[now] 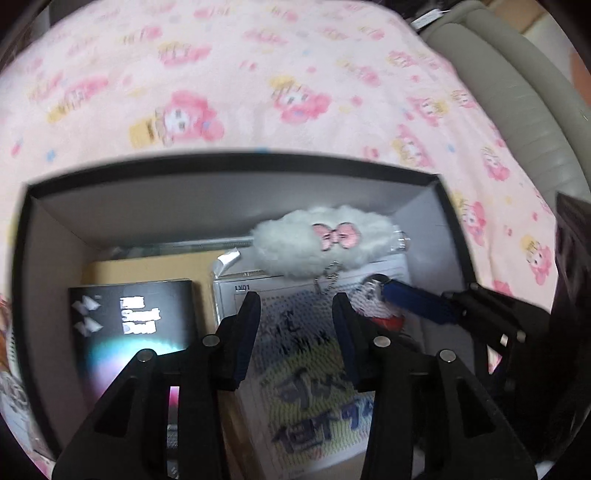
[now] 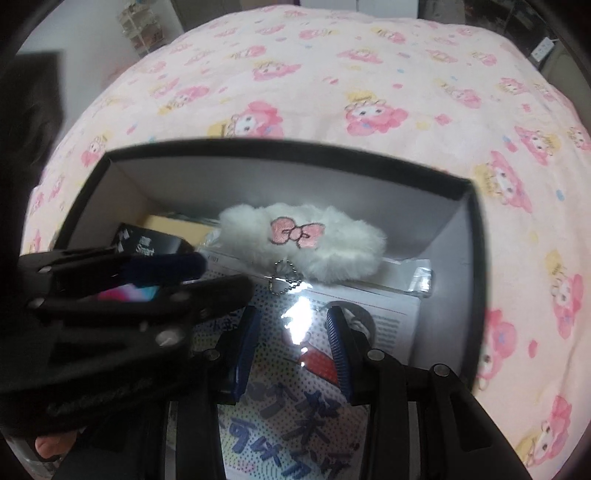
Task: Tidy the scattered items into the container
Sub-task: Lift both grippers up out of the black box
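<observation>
A pink bedspread printed with cartoon figures in pink and yellow fills the upper half of both views, lying fairly smooth. In the left wrist view a grey padded piece of furniture — ribbed and curved — runs down the upper right edge of the frame beside the cloth. In the right wrist view a pale wall shows at upper left with a blurred shelf rack next to it, and a white power strip sits at the far upper right — the light is soft and indoor.
</observation>
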